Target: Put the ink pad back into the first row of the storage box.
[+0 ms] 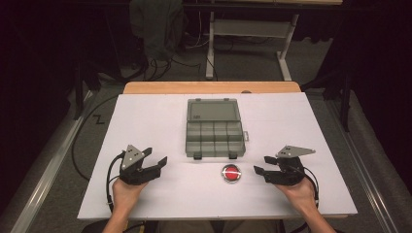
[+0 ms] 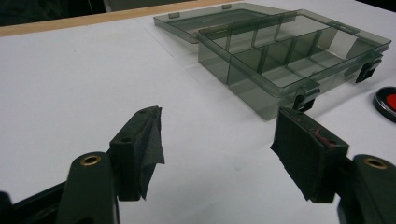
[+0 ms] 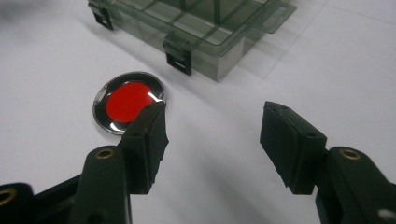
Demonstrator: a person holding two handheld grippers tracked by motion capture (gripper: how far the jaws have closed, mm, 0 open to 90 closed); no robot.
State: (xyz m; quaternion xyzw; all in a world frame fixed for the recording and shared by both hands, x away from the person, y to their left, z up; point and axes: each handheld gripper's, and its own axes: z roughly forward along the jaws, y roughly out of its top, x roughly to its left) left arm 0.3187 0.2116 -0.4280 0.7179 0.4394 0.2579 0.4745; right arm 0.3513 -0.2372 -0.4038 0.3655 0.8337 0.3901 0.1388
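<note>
The compartment box [image 1: 214, 127] lies open, its visible compartments bare

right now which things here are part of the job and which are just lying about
In the job:
compartment box, lid open
red disc
left gripper, open
right gripper, open

Lying about:
table frame behind
floor cables

Your high view looks forward and down from above. Each gripper view rides low and close behind its jaws; both share the compartment box [image 2: 289, 56] ahead.
</note>
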